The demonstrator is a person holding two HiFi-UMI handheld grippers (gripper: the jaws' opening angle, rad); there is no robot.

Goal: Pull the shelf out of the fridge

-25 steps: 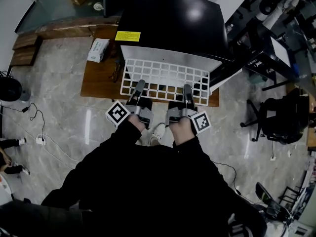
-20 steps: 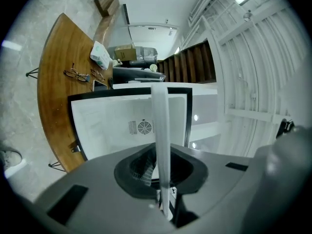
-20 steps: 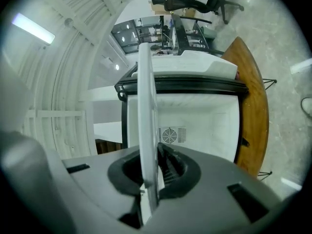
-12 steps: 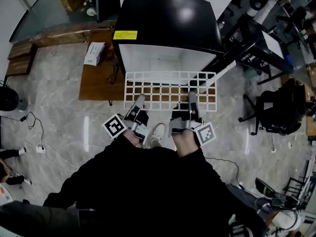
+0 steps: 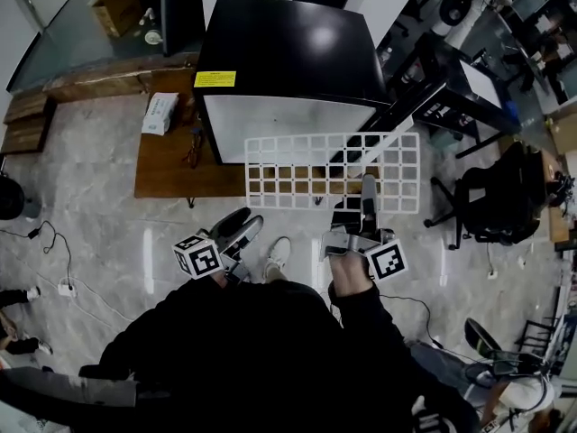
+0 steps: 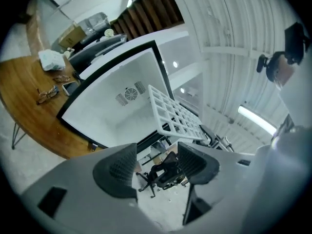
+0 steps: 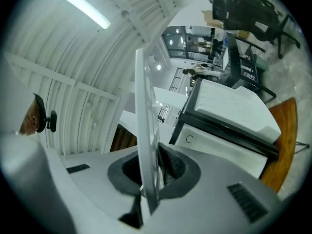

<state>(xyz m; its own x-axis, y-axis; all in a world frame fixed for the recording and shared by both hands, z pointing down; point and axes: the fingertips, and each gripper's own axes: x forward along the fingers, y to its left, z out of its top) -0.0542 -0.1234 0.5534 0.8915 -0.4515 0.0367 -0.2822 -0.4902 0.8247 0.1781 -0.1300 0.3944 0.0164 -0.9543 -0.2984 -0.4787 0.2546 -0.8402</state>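
White wire makes up the shelf (image 5: 334,170), a flat rectangular grid of small square cells with a plain rim, and none of its cells shows a bend or a break. It hangs level in the air in front of the fridge (image 5: 288,52), a black-topped box with a bare white inside that stands at the right end of a low wooden table (image 5: 171,165). The shelf lies over the table's front edge and juts past its right corner, and its far rim seems to be clear of the cavity, though the head view leaves that unsure. The right gripper (image 5: 368,183) is clamped on the shelf's near rim toward the right side, its dark pads pressed on either face of the wire. The left gripper (image 5: 245,224) sits below the shelf's near left corner, apart from it, its jaws opening wide with nothing between them. A tissue pack (image 5: 159,113) and glasses (image 5: 194,142) lie toward the table's left end
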